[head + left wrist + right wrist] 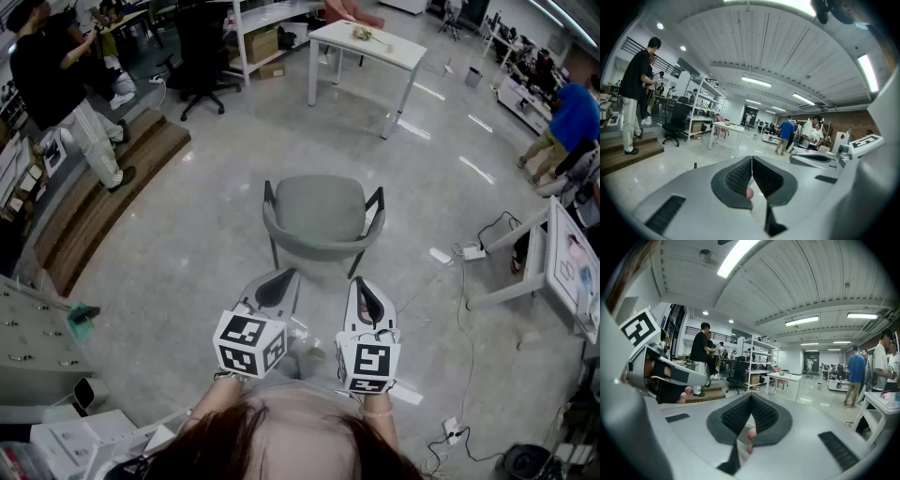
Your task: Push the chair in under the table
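Observation:
A grey chair point(319, 220) with black legs stands on the glossy floor just ahead of me, its back toward me. Far beyond it is the white table point(366, 47), with a small thing on top; it also shows as the white table point(727, 127) and the white table point(785, 377) in the two gripper views. My left gripper point(281, 277) and right gripper point(360, 284) are side by side a little short of the chair's back rim, apart from it. Both are shut with nothing between their jaws. The left gripper point(751, 159) and the right gripper point(750, 397) point roughly level across the room.
A black office chair point(202, 52) and a shelf with boxes point(262, 37) stand at the back left. Wooden steps point(103, 187) with a person point(56, 84) on them lie to the left. Cables point(469, 253) and a white stand point(562, 262) are on the right, with people beyond.

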Tool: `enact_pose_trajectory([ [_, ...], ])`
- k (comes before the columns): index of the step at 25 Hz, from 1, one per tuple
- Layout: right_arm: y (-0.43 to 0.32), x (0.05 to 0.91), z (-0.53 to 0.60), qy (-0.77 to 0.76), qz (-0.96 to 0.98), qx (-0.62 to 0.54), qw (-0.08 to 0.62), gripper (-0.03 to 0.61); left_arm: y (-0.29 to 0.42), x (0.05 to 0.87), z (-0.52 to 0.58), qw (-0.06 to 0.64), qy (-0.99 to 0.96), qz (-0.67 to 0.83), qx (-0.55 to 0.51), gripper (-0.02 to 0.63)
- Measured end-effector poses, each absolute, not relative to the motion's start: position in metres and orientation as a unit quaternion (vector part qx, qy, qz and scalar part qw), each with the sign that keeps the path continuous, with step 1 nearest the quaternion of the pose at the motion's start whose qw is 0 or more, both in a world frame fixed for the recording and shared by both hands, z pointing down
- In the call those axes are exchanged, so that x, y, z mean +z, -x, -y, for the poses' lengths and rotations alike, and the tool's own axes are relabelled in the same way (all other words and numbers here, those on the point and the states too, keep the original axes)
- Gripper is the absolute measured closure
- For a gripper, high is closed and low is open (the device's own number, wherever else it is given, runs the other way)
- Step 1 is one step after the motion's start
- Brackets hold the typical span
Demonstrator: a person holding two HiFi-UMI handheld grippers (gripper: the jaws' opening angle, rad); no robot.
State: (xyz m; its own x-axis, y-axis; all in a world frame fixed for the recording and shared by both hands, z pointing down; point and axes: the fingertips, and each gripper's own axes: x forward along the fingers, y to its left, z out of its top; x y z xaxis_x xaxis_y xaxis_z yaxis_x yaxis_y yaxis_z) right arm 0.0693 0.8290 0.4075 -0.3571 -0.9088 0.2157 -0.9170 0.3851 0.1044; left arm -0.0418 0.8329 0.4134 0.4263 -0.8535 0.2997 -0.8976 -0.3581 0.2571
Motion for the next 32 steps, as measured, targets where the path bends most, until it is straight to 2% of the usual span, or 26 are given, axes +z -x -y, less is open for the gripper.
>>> enact_pose_trajectory([
  [12,-0.091,0.421,-0.807,-0.523,0.844,0.015,0.117,0.557,0.002,0.423,-0.809,0.182,-0.823,0.533,0.072,0.604],
  [32,-0.101,0.470,-0.759,-0.438,0.881,-0.020,0.177,0.554,-0.012,0.466,-0.770,0.162,-0.799,0.564,0.131,0.603],
])
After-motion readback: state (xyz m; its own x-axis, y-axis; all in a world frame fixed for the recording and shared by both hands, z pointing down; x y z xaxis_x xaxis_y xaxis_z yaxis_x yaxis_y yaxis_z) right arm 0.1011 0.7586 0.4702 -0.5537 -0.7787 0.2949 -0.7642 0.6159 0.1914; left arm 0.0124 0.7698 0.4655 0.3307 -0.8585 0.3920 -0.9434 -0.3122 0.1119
